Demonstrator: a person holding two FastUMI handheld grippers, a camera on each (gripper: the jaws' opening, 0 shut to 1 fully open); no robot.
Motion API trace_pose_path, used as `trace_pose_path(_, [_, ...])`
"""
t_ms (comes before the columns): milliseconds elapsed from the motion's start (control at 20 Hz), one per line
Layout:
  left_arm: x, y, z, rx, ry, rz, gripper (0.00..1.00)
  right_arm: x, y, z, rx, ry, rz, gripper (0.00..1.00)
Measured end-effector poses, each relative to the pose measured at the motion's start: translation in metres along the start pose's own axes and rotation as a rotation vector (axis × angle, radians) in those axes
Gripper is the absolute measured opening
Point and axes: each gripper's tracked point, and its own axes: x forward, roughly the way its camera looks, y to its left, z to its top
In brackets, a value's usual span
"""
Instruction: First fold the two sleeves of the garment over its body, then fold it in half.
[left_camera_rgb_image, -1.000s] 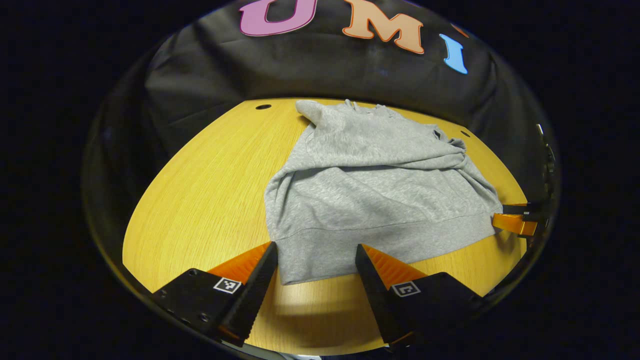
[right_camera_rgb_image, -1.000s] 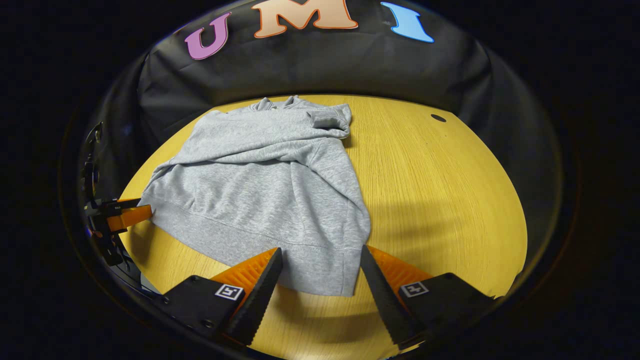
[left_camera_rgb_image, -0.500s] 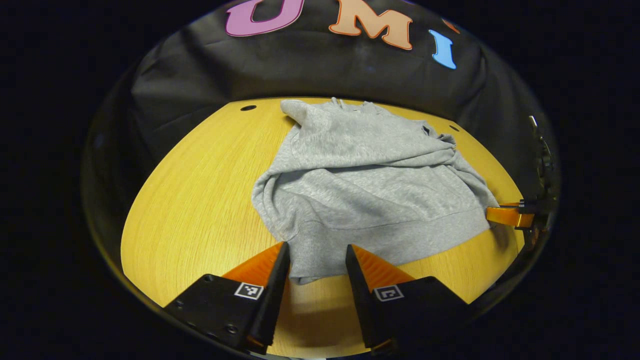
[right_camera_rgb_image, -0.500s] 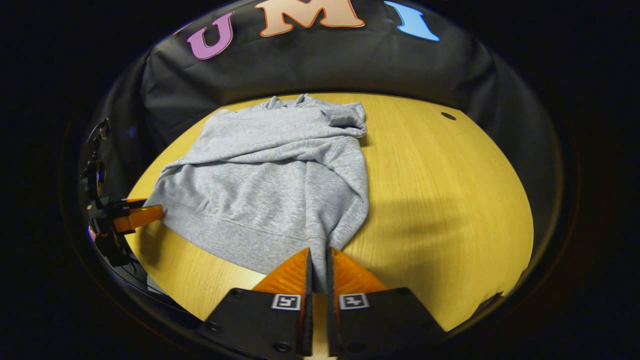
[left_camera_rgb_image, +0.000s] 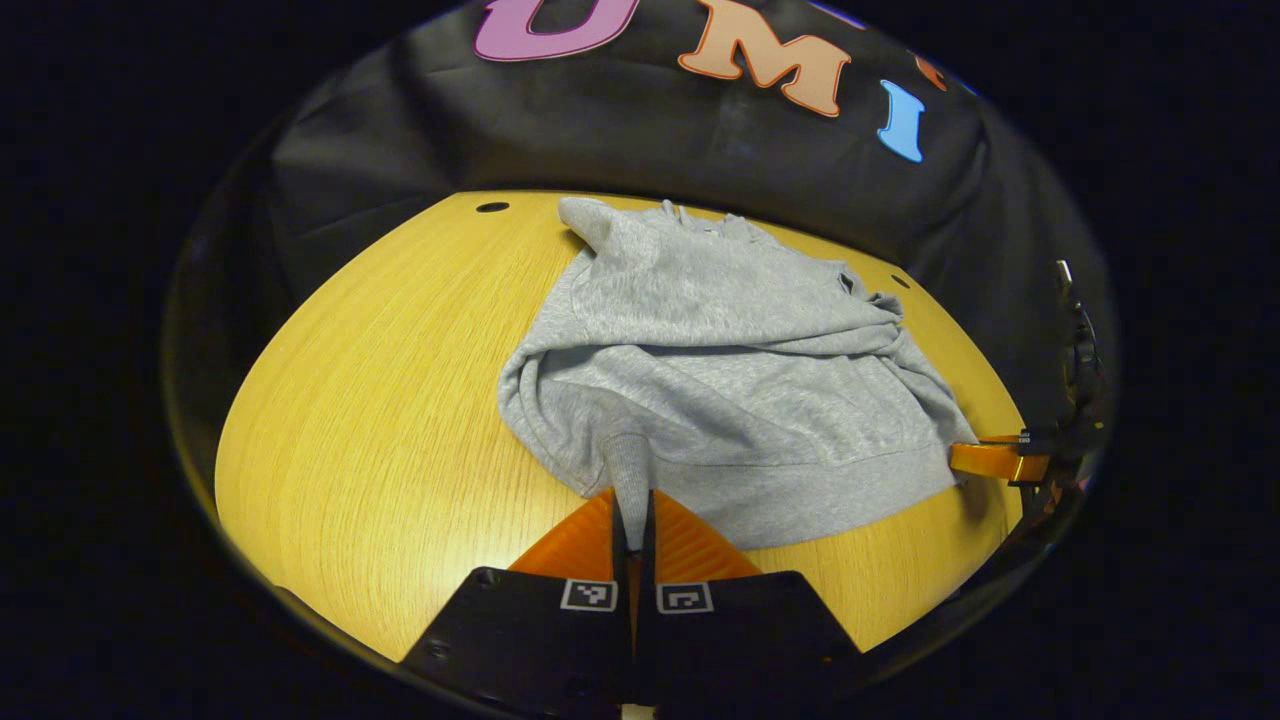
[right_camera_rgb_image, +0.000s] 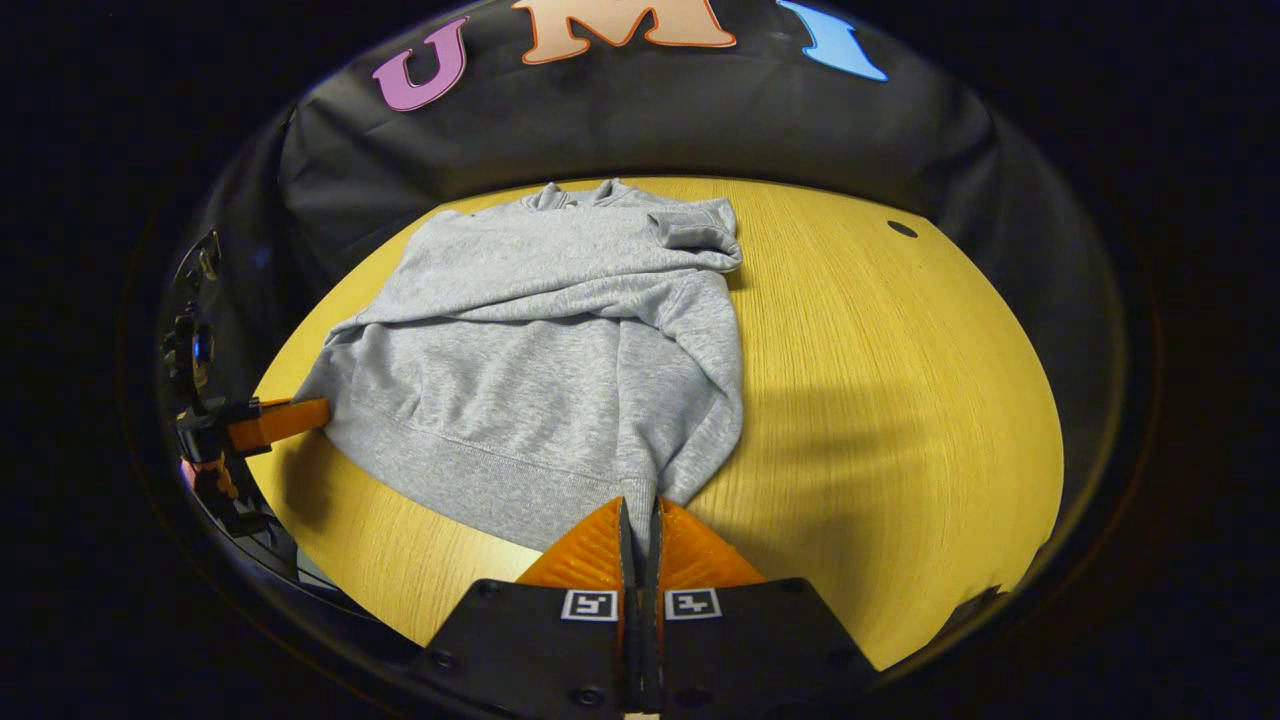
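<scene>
A grey sweatshirt (left_camera_rgb_image: 720, 370) lies on the wooden table (left_camera_rgb_image: 380, 400), both sleeves folded across its body, collar toward the booth wall. My left gripper (left_camera_rgb_image: 632, 500) is shut on the left corner of the sweatshirt's hem, which rises in a pinched ridge between the fingers. In the right gripper view the same sweatshirt (right_camera_rgb_image: 540, 340) spreads to the left, and my right gripper (right_camera_rgb_image: 640, 505) is shut on the right corner of the hem. Each view also catches the other gripper at the hem's far end, the right gripper (left_camera_rgb_image: 985, 460) and the left gripper (right_camera_rgb_image: 275, 420).
Bare tabletop (right_camera_rgb_image: 900, 400) stretches to the right of the sweatshirt in the right gripper view and to its left in the left gripper view. Small dark holes (left_camera_rgb_image: 492, 207) sit near the table's far edge. The black cloth wall (left_camera_rgb_image: 650, 140) stands behind the table.
Both grippers went from open to shut on the hem corners: the right closed first, the left followed. The cloth now bunches toward each pair of fingers.
</scene>
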Motion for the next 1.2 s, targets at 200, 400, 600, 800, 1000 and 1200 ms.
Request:
trace_pose_path(200, [-0.002,-0.005,0.007,-0.008,0.014,-0.011,0.0,-0.01,0.002,0.019,0.038,-0.041,0.01,0.02])
trace_pose_path(400, [-0.009,-0.018,0.047,-0.033,-0.063,-0.047,0.0,-0.02,0.003,0.056,0.09,-0.118,0.015,0.03])
trace_pose_path(600, [-0.009,-0.033,0.101,-0.057,-0.14,-0.108,0.0,-0.021,0.003,0.099,0.108,-0.178,0.021,0.02])
trace_pose_path(800, [0.006,-0.033,0.142,-0.083,-0.192,-0.103,0.0,-0.009,-0.002,0.141,0.146,-0.228,0.029,0.02])
trace_pose_path(1000, [0.022,-0.029,0.172,-0.148,-0.225,-0.078,0.0,0.007,-0.008,0.174,0.169,-0.253,0.027,0.02])
trace_pose_path(1200, [0.047,-0.014,0.194,-0.171,-0.227,-0.021,0.0,0.036,-0.014,0.198,0.182,-0.245,0.025,0.03])
